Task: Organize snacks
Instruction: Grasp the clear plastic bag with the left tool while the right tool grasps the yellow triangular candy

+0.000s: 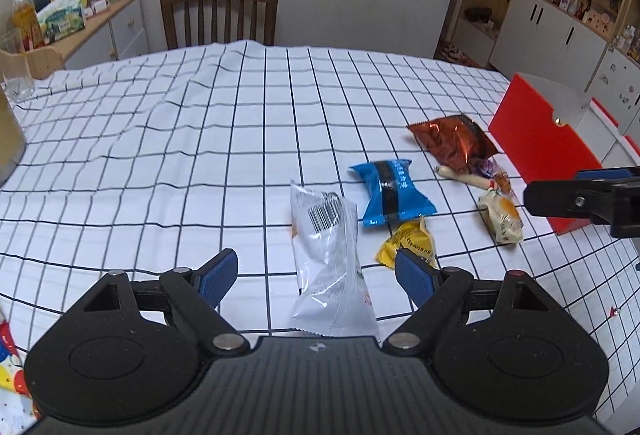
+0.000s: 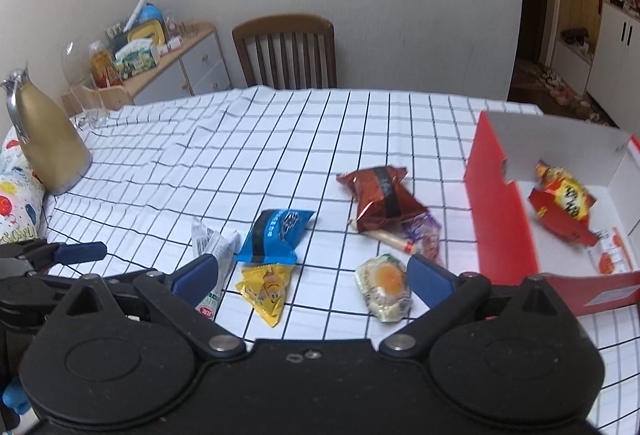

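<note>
Several snack packs lie on the checked tablecloth. A white pack (image 1: 330,263) lies between the fingers of my open left gripper (image 1: 320,277). A blue pack (image 1: 390,193) (image 2: 276,237), a yellow pack (image 1: 408,243) (image 2: 266,289), a brown pack (image 1: 454,143) (image 2: 378,197), a sausage stick (image 1: 464,175) (image 2: 394,239) and an egg-print pack (image 1: 502,217) (image 2: 384,287) lie to its right. My right gripper (image 2: 314,281) is open above the yellow and egg-print packs. A red box (image 2: 500,231) (image 1: 540,143) holds a red snack pack (image 2: 564,205).
A gold thermos (image 2: 48,147) stands at the table's left edge. A wooden chair (image 1: 220,17) is at the far side. A sideboard with clutter (image 1: 64,19) stands by the left wall. Cabinets (image 1: 560,23) are on the right.
</note>
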